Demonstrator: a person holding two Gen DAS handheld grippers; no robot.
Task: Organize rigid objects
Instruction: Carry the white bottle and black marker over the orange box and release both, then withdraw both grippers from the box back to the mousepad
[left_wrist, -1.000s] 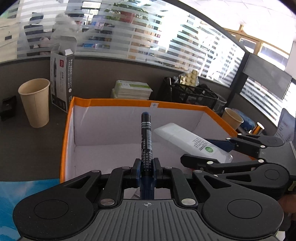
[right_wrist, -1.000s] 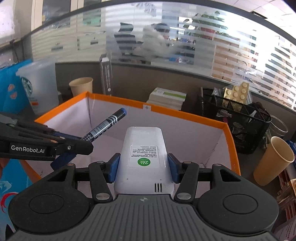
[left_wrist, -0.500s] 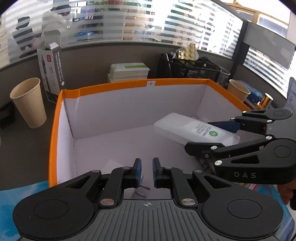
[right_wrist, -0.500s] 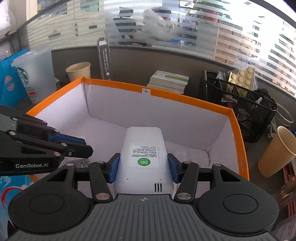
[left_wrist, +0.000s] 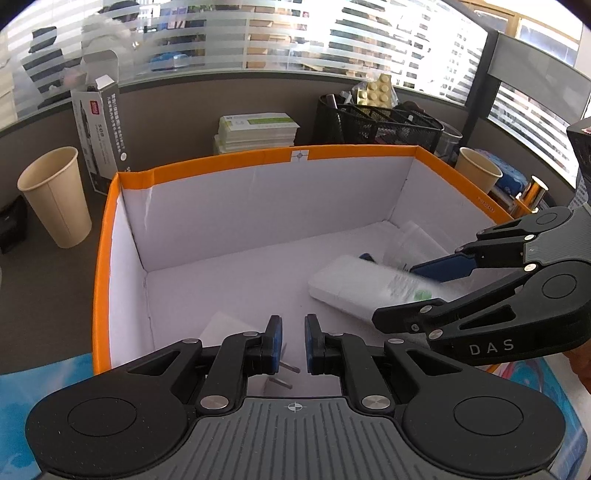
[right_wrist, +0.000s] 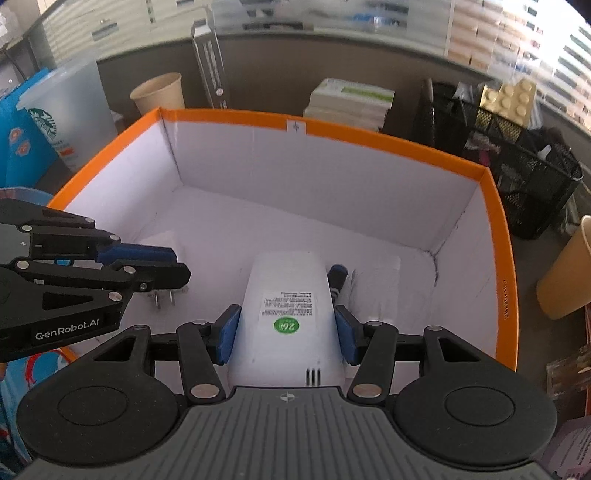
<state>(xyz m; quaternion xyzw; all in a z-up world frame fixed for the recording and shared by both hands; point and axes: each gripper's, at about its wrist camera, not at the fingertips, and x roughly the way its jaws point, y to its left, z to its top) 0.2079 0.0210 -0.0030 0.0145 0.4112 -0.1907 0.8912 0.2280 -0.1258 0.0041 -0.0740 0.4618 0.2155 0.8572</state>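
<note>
An orange-rimmed white box (left_wrist: 207, 162) fills both views; it also shows in the right wrist view (right_wrist: 388, 138). A white remote (right_wrist: 288, 317) with a green sticker lies between my right gripper's (right_wrist: 286, 332) jaws, which stand slightly apart from its sides; it looks blurred in the left wrist view (left_wrist: 362, 286). A dark marker (right_wrist: 336, 280) lies on the box floor just right of the remote. My left gripper (left_wrist: 293, 343) is open and empty above the box's near left part; it also shows in the right wrist view (right_wrist: 147, 264).
Small metal clips (right_wrist: 162, 297) lie on the box floor. Paper cups (left_wrist: 55, 195) (right_wrist: 565, 280) stand at either side. A black mesh basket (right_wrist: 517, 173), stacked books (left_wrist: 256, 129), a tall carton (left_wrist: 99, 136) and a Starbucks cup (right_wrist: 59, 114) stand behind.
My left gripper let go of the marker, which now lies in the box. My right gripper lowered the remote into the box and its jaws have opened slightly.
</note>
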